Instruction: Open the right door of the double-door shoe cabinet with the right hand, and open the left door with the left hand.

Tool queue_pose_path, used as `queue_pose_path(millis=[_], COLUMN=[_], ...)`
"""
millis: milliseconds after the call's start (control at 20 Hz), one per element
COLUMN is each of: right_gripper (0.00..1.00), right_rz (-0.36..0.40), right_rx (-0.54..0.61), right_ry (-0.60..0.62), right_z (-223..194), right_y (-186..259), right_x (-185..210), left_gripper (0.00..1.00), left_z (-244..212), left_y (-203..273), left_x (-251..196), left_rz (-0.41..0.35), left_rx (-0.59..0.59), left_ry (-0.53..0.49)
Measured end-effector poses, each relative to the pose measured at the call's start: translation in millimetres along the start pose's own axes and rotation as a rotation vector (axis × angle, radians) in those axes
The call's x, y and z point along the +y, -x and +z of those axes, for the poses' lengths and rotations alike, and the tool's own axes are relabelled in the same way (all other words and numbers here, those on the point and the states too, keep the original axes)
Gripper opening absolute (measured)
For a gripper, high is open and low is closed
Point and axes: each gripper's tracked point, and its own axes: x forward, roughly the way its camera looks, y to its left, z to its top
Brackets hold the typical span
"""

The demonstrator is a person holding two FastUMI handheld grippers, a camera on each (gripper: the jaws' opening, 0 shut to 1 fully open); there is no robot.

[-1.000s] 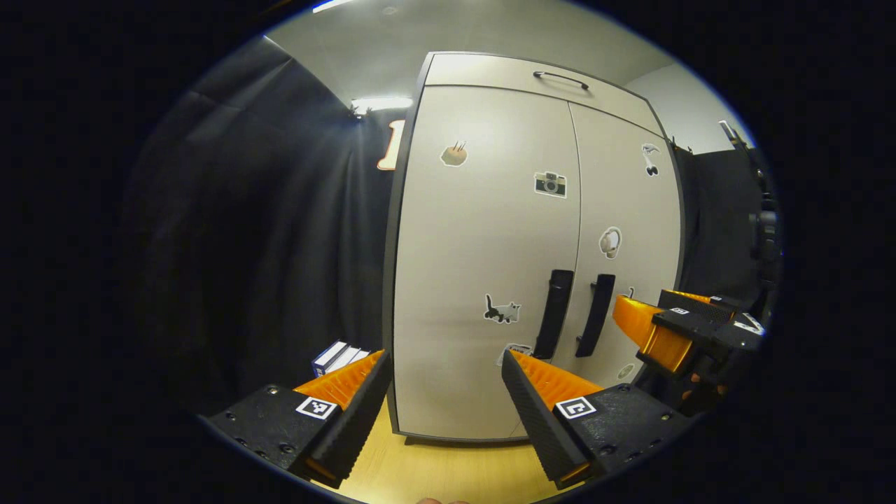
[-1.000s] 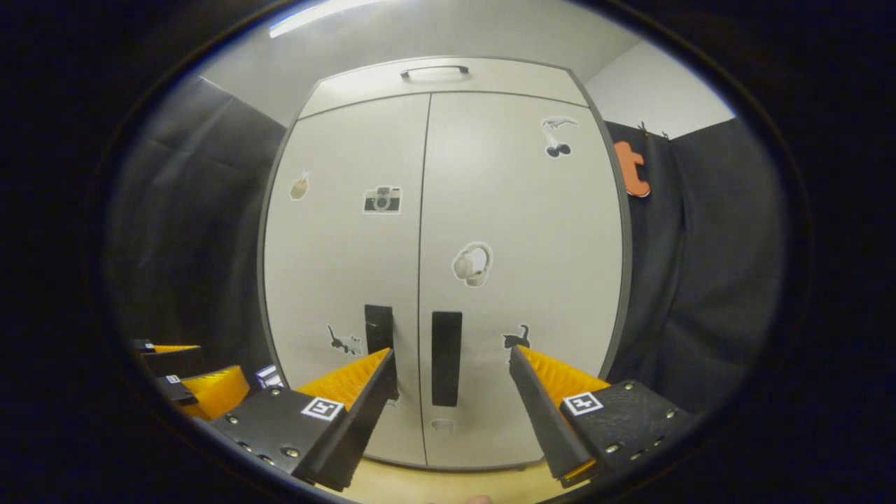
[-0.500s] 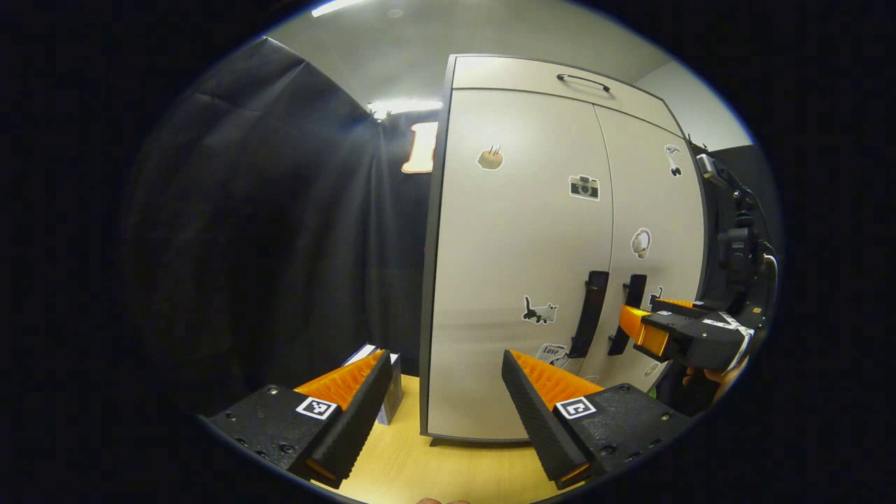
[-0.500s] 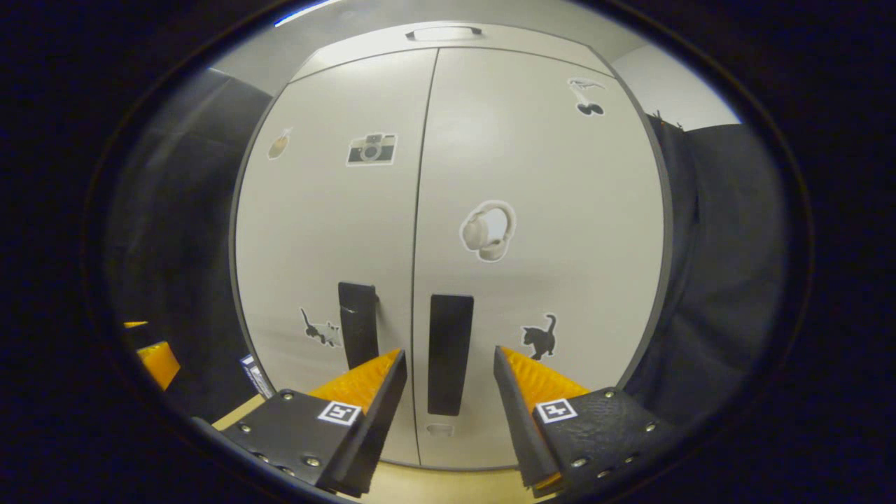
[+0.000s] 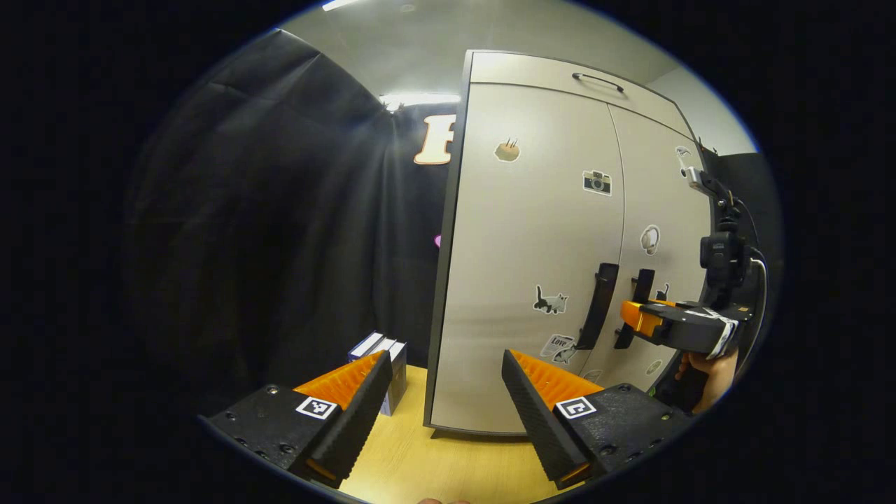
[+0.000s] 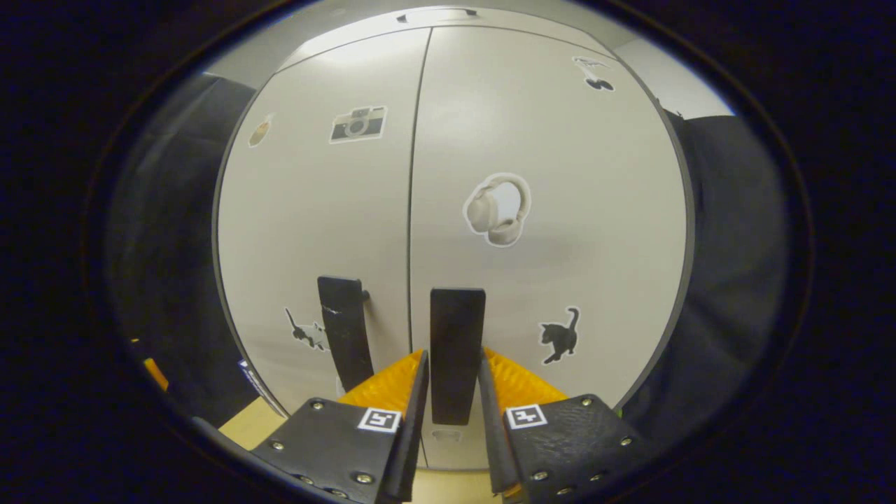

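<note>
shoe cabinet (image 6: 560,175): both doors closed, standing on wooden floor (image 5: 448,462). right door handle (image 6: 456,350): between fingers of right gripper (image 6: 451,392), nearly closed around it; contact unclear. left gripper (image 5: 448,392): fingers apart, well short of left door handle (image 5: 596,306).

— What's showing on the left gripper (image 5: 442,381)?
— Black blocks carrying square markers and screws.
— And the right gripper (image 6: 451,374)?
— Same build; a cable is trailing from its camera mount.
</note>
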Motion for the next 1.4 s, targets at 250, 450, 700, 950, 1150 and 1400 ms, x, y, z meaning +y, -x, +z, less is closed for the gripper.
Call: queue_pose_path(millis=[250, 450, 700, 950, 1150, 1400], right_gripper=[0.26, 0.3, 0.3, 0.19, 0.19, 0.18], right_rz=[-0.018, -0.028, -0.029, 0.0, 0.016, 0.0], right_rx=[0.007, 0.008, -0.009, -0.024, -0.003, -0.016], right_ry=[-0.037, -0.018, -0.037, -0.047, -0.06, -0.042], right_z=[-2, -3, -3, -2, -3, -2], right_y=[-3, -6, -5, -3, 3, 11], right_x=[-2, -2, -4, -3, -3, -7], left_gripper=[0.98, 0.98, 0.98, 0.98, 0.98, 0.98], left_z=[-7, -9, -14, -18, -20, -23], left_y=[6, 8, 11, 14, 20, 28], left_x=[8, 11, 5, -1, -5, -5], left_rz=[0.015, 0.022, 0.004, -0.015, -0.028, -0.032], left_rx=[0.015, 0.018, 0.033, 0.043, 0.045, 0.054], left_ry=[-0.006, -0.002, 0.014, 0.009, 0.008, 0.002])
